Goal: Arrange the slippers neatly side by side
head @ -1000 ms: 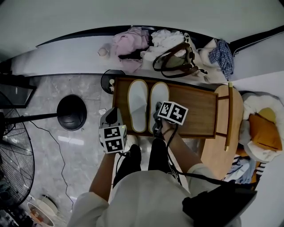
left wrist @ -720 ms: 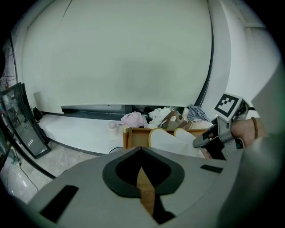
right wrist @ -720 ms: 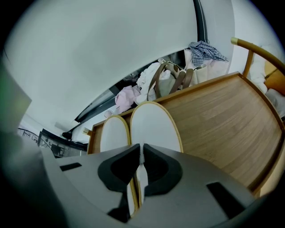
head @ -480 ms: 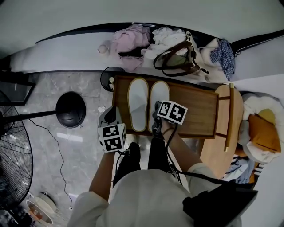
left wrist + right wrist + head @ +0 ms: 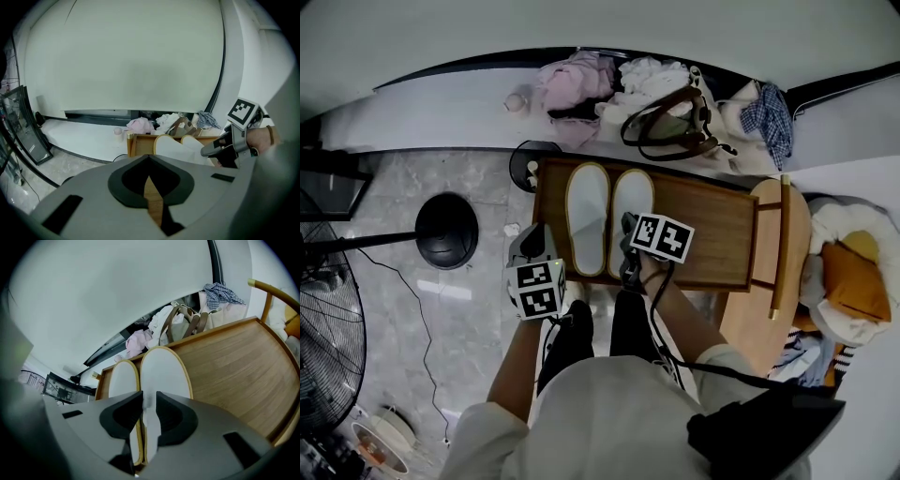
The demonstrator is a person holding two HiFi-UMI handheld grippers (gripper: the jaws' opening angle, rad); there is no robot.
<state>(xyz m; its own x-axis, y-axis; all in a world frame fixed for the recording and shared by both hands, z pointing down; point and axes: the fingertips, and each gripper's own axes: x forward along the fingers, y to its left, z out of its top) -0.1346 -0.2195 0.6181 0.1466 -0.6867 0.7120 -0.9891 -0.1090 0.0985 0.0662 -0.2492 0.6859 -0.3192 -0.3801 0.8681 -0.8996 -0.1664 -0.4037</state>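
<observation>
Head view. Two white slippers with tan rims lie on the wood table (image 5: 712, 234), at its left end, toes away from the person. The left slipper (image 5: 587, 217) and the right slipper (image 5: 630, 199) are parallel and just beside each other, heels near the table's near edge. The right gripper (image 5: 628, 230) points steeply down at the right slipper's heel. The left gripper (image 5: 534, 242) hangs off the table's left near corner, over the grey floor, apart from both slippers. A heap of clothes (image 5: 577, 89) and a brown bag (image 5: 670, 127) lie beyond the table. A fan (image 5: 328, 328) stands far left, a chair (image 5: 783, 244) at the right.

Left gripper view. The left gripper's (image 5: 149, 157) jaws meet at the tips, with nothing between them; only a sliver of table shows through the gap behind the tips. Ahead, both slippers (image 5: 171, 145) sit on the table, and the right gripper (image 5: 220, 150) is down at the heel of the farther one.

Right gripper view. The right gripper's (image 5: 149, 401) jaws have just been opening and now stand a little apart. The inner heel edge of the right slipper (image 5: 164, 371) runs between them, pads loose on either side and not pinching it. The left slipper (image 5: 123, 378) lies close alongside, rims nearly touching. To the right the table (image 5: 229, 362) is bare wood, with the bag (image 5: 185, 322) past its far edge.
</observation>
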